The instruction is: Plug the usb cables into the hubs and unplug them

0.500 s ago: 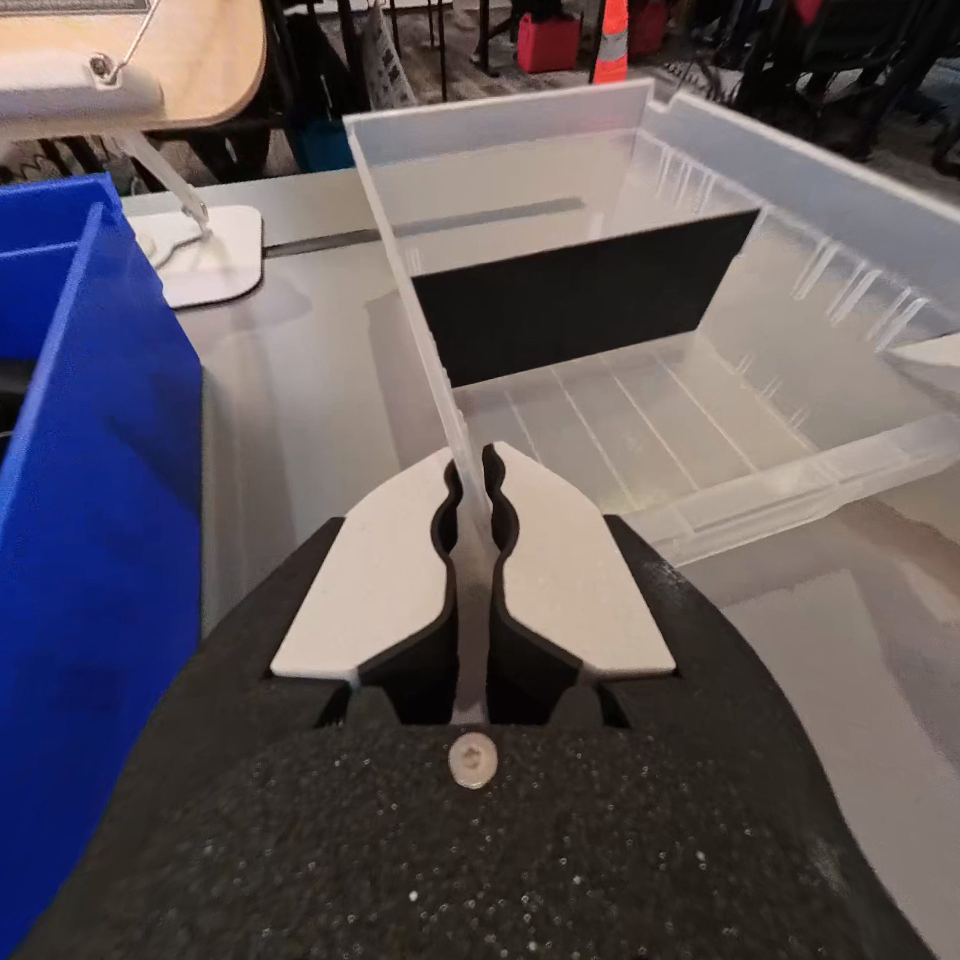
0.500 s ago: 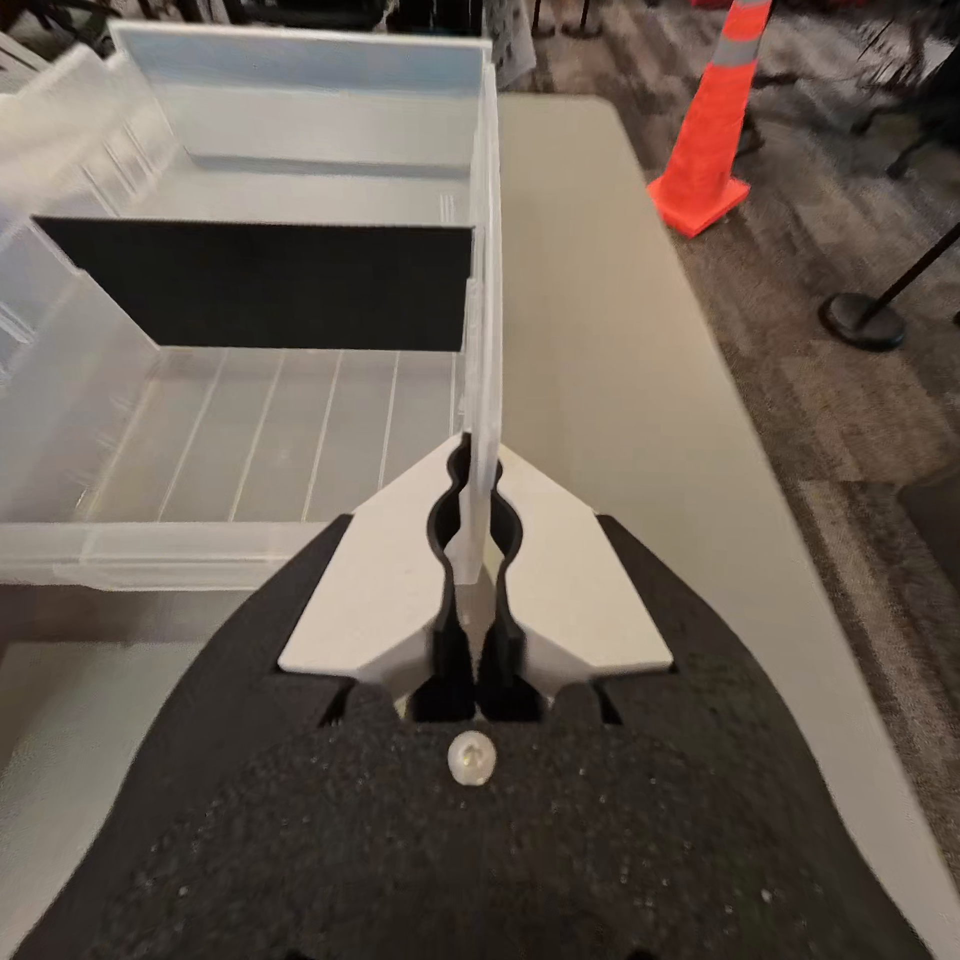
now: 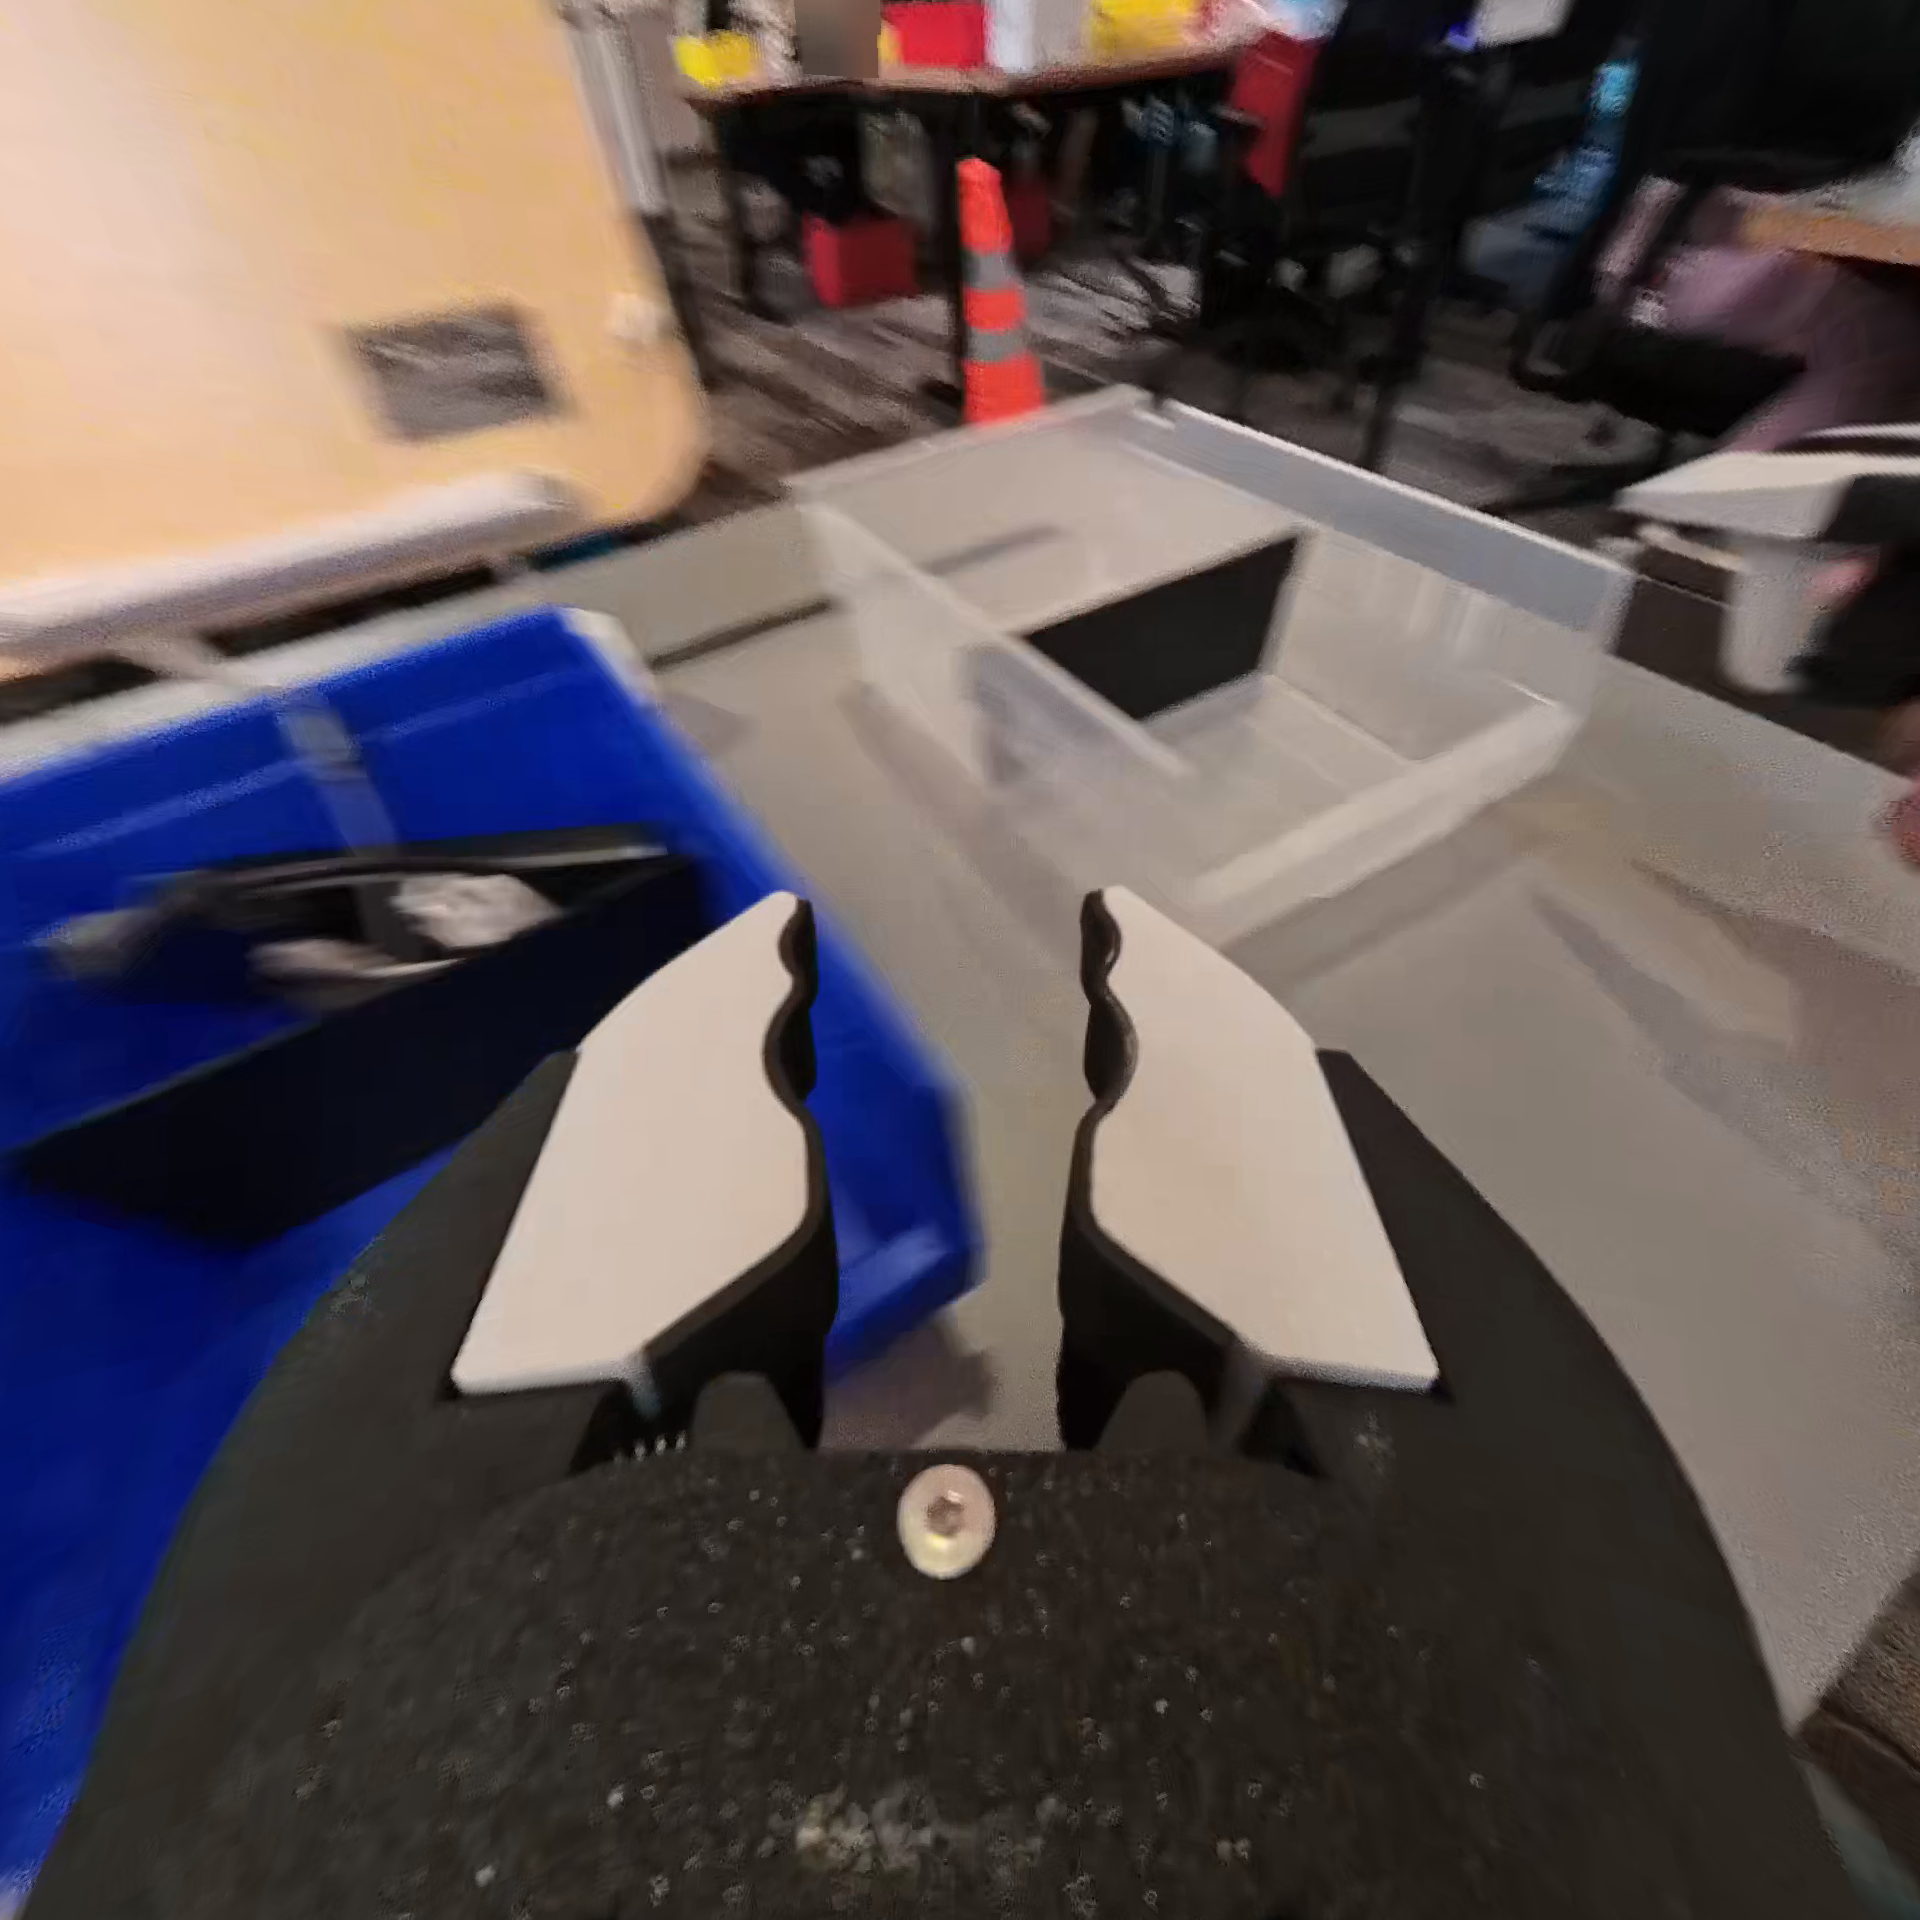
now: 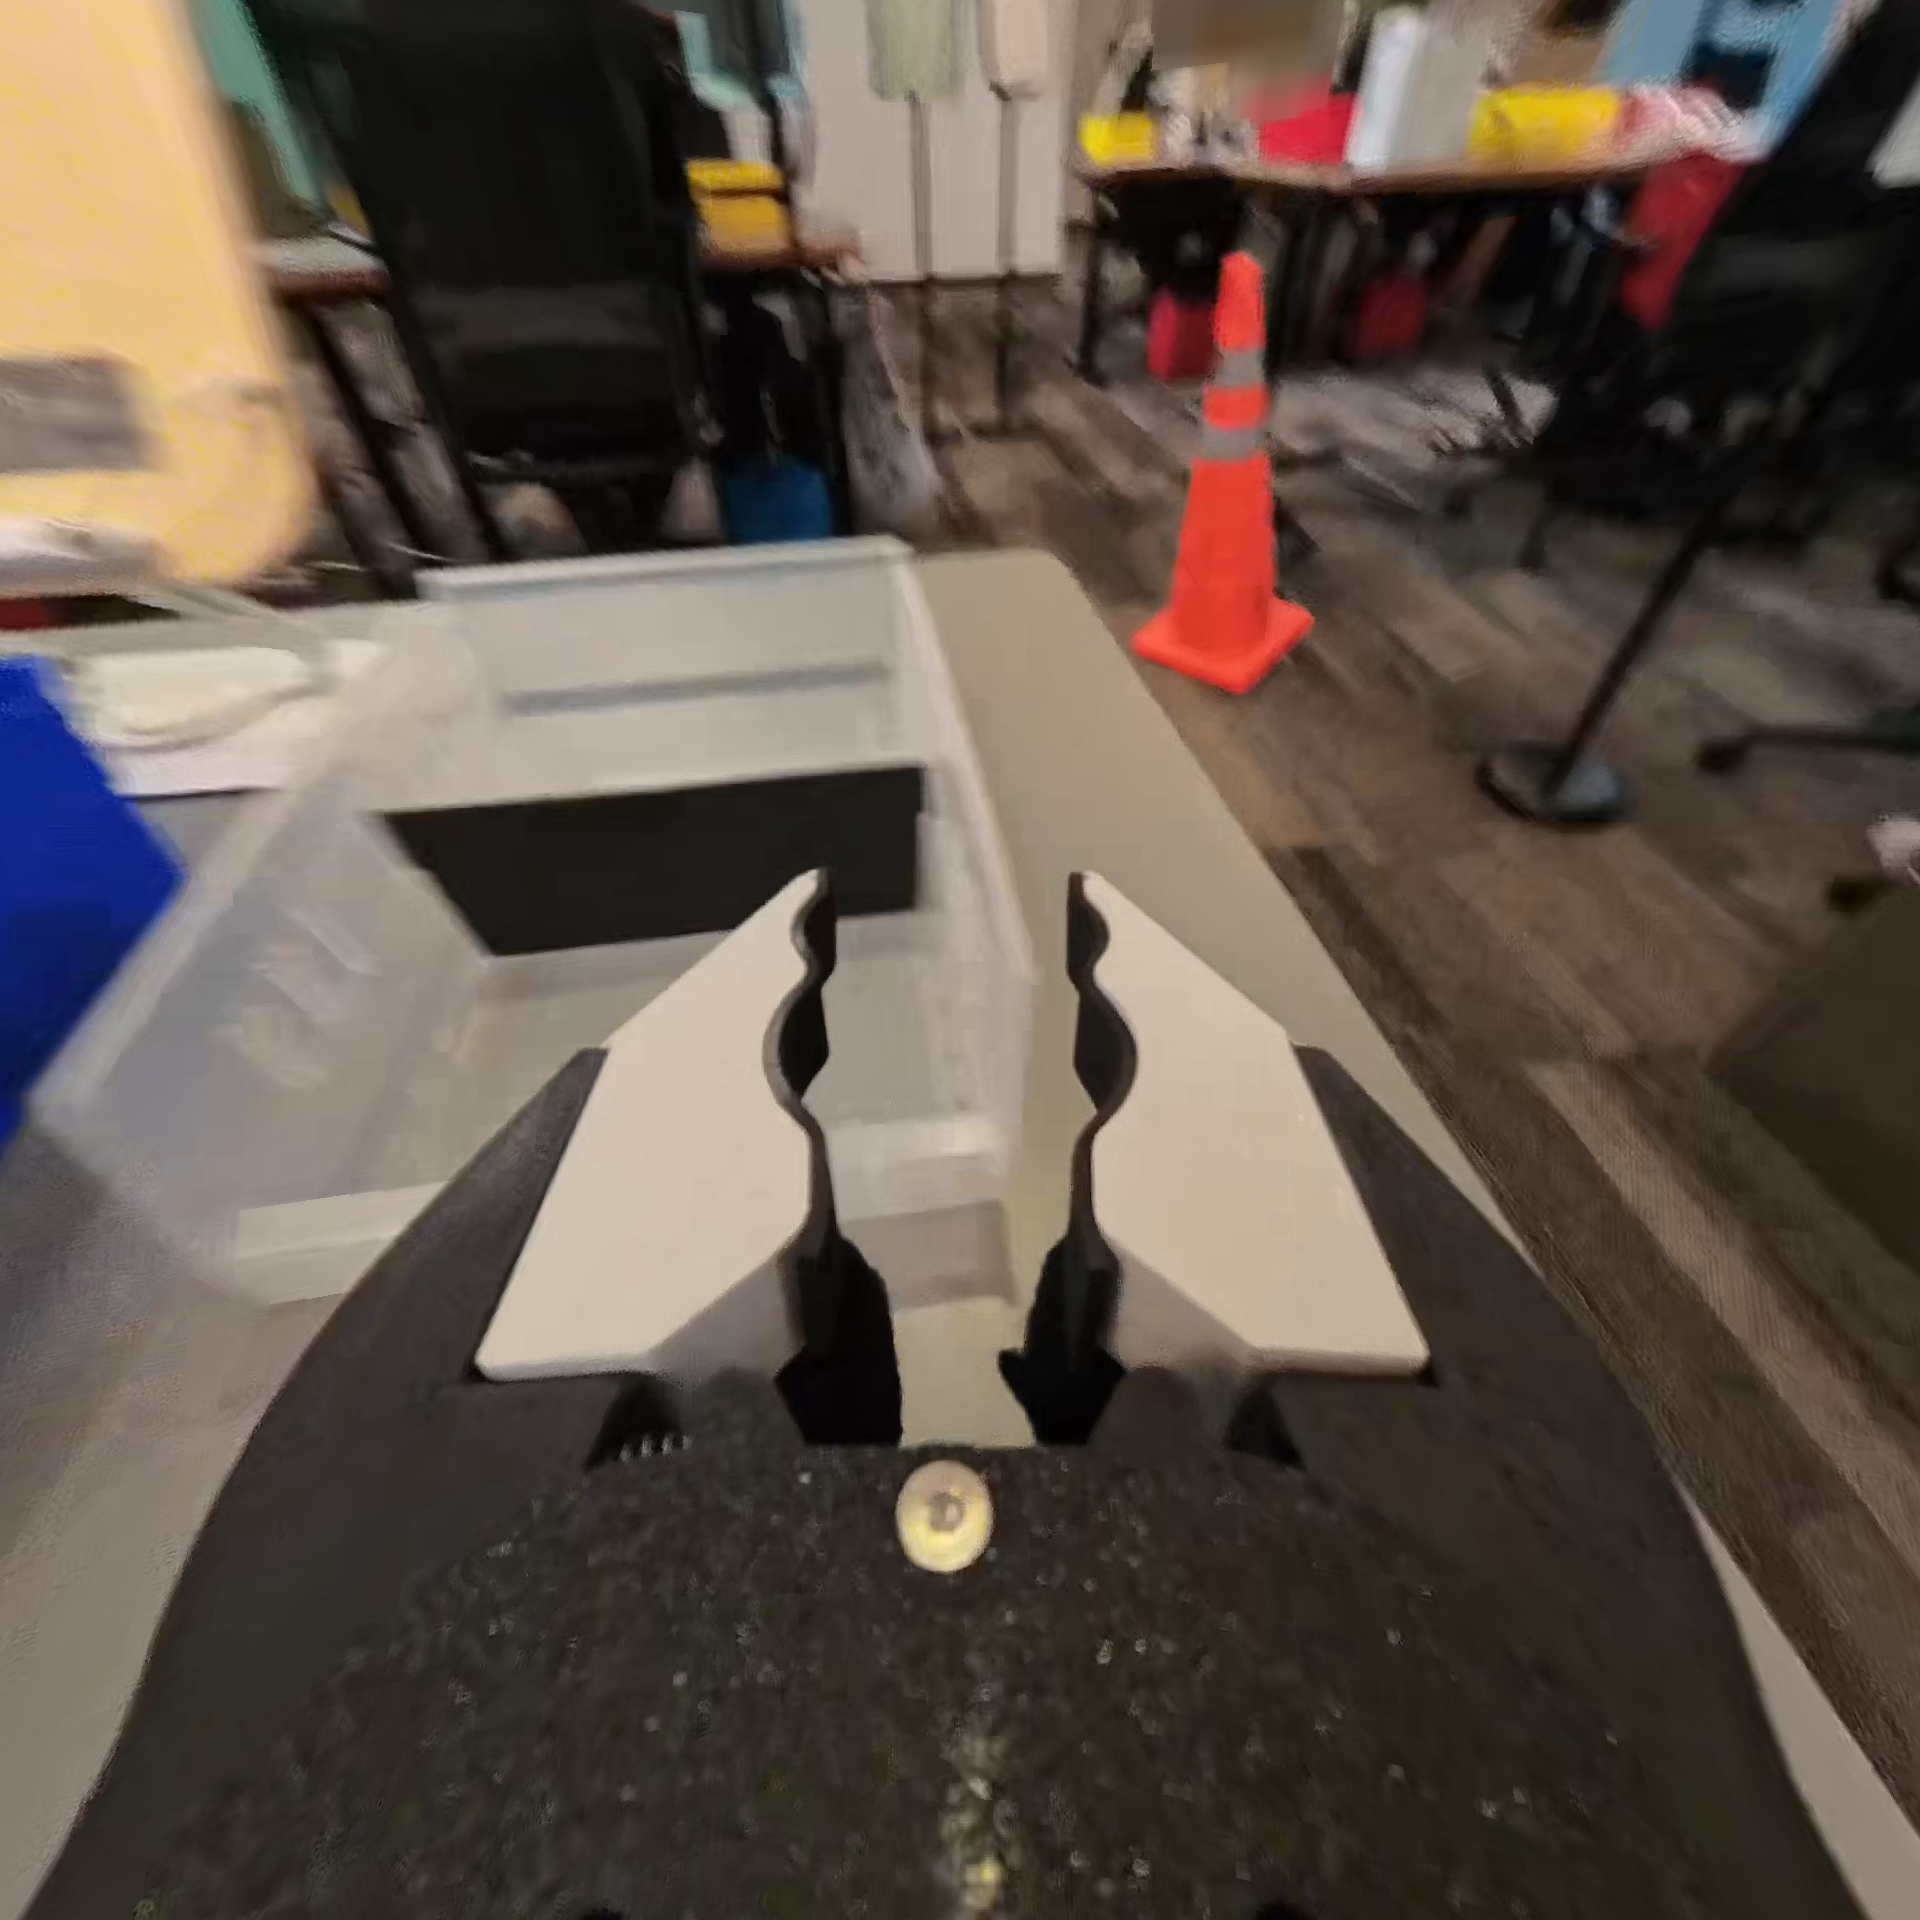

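My left gripper (image 3: 945, 925) is open and empty above the grey table (image 3: 1558, 1143), beside the right wall of a blue bin (image 3: 499, 675). Blurred dark and pale things (image 3: 416, 914) lie in that bin behind a black divider; I cannot tell what they are. My right gripper (image 4: 951, 894) is open and empty, just before the near right corner of a clear plastic bin (image 4: 665, 623). The clear bin (image 3: 1382, 488) holds a black divider (image 3: 1174, 634) and nothing else that I can see. One of the right gripper's fingers (image 3: 1745, 499) shows at the right edge of the left wrist view.
The blue bin (image 4: 62, 883) stands left of the clear bin. The table's right edge (image 4: 1299, 935) runs close past the clear bin, with floor beyond. An orange cone (image 4: 1226, 520), chairs and other tables stand farther off. Both views are motion-blurred. About 30 cm separates my left fingertips from my right.
Both grippers were shut on the clear bin's side walls. Both have let go, opened, and drawn back and up from the bin.
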Tool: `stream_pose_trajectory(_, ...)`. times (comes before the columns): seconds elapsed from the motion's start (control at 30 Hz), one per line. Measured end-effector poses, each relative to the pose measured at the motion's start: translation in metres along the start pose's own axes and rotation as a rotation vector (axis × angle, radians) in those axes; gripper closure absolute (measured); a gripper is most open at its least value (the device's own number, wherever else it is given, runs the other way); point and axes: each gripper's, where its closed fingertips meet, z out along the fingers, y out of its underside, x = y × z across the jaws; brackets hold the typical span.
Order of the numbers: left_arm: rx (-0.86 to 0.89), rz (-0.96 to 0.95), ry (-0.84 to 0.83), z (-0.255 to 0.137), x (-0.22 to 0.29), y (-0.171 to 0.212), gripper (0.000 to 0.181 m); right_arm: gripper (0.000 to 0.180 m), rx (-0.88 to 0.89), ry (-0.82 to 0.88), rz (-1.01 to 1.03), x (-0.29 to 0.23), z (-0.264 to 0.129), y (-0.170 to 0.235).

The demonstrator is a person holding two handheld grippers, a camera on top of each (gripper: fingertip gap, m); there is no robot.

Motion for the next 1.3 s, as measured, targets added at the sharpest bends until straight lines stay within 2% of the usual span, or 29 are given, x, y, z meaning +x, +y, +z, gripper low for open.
stream_pose_trajectory(0.07,0.150,0.025,-0.082,-0.055,-0.045,-0.030,0.135,0.132,0.030,-0.146,-0.060,-0.062,-0.016,-0.022)
stream_pose_trajectory(0.13,0.212,0.019,-0.181,-0.097,-0.090,-0.044,0.139,0.130,0.025,-0.378,-0.081,-0.150,-0.037,-0.025)
stream_pose_trajectory(0.2,0.158,-0.013,-0.278,-0.109,-0.139,-0.027,0.133,0.124,-0.038,-0.619,-0.070,-0.240,-0.061,-0.006)
stream_pose_trajectory(0.23,0.082,-0.028,-0.299,-0.103,-0.159,-0.006,0.131,0.121,-0.091,-0.669,-0.089,-0.272,-0.067,0.011)
stream_pose_trajectory(0.27,-0.016,-0.047,-0.301,-0.091,-0.173,0.021,0.125,0.119,-0.132,-0.666,-0.128,-0.295,-0.067,0.031)
stream_pose_trajectory(0.33,-0.136,-0.096,-0.266,-0.071,-0.181,0.066,0.109,0.126,-0.123,-0.512,-0.193,-0.305,-0.054,0.060)
stream_pose_trajectory(0.37,-0.150,-0.130,-0.235,-0.063,-0.178,0.081,0.110,0.134,-0.111,-0.471,-0.193,-0.308,-0.051,0.071)
stream_pose_trajectory(0.43,-0.174,-0.168,-0.214,-0.048,-0.176,0.101,0.115,0.134,-0.139,-0.425,-0.158,-0.314,-0.045,0.090)
stream_pose_trajectory(0.5,-0.183,-0.170,-0.203,-0.035,-0.175,0.111,0.137,0.134,-0.170,-0.371,-0.150,-0.315,-0.034,0.101)
stream_pose_trajectory(0.53,-0.178,-0.207,-0.183,-0.031,-0.174,0.110,0.140,0.141,-0.166,-0.356,-0.147,-0.317,-0.029,0.102)
stream_pose_trajectory(0.6,-0.186,-0.257,-0.216,-0.029,-0.182,0.110,0.163,0.156,-0.124,-0.333,-0.113,-0.318,-0.024,0.096)
stream_pose_trajectory(0.63,-0.195,-0.243,-0.227,-0.029,-0.185,0.110,0.171,0.173,-0.095,-0.284,-0.090,-0.311,-0.023,0.092)
stream_pose_trajectory(0.67,-0.203,-0.226,-0.235,-0.030,-0.189,0.110,0.173,0.177,-0.071,-0.268,-0.082,-0.312,-0.024,0.088)
stream_pose_trajectory(0.83,-0.179,-0.185,-0.264,-0.048,-0.222,0.107,0.176,0.178,-0.068,-0.223,-0.115,-0.344,-0.035,0.082)
stream_pose_trajectory(1.0,-0.136,-0.182,-0.341,-0.097,-0.299,0.109,0.177,0.177,-0.023,-0.307,-0.187,-0.434,-0.044,0.069)
stream_pose_trajectory(1.17,-0.149,-0.137,-0.432,-0.137,-0.383,0.129,0.177,0.174,-0.075,-0.415,-0.273,-0.530,-0.047,0.093)
stream_pose_trajectory(1.3,-0.172,-0.174,-0.416,-0.135,-0.418,0.146,0.179,0.173,-0.089,-0.426,-0.294,-0.562,-0.045,0.101)
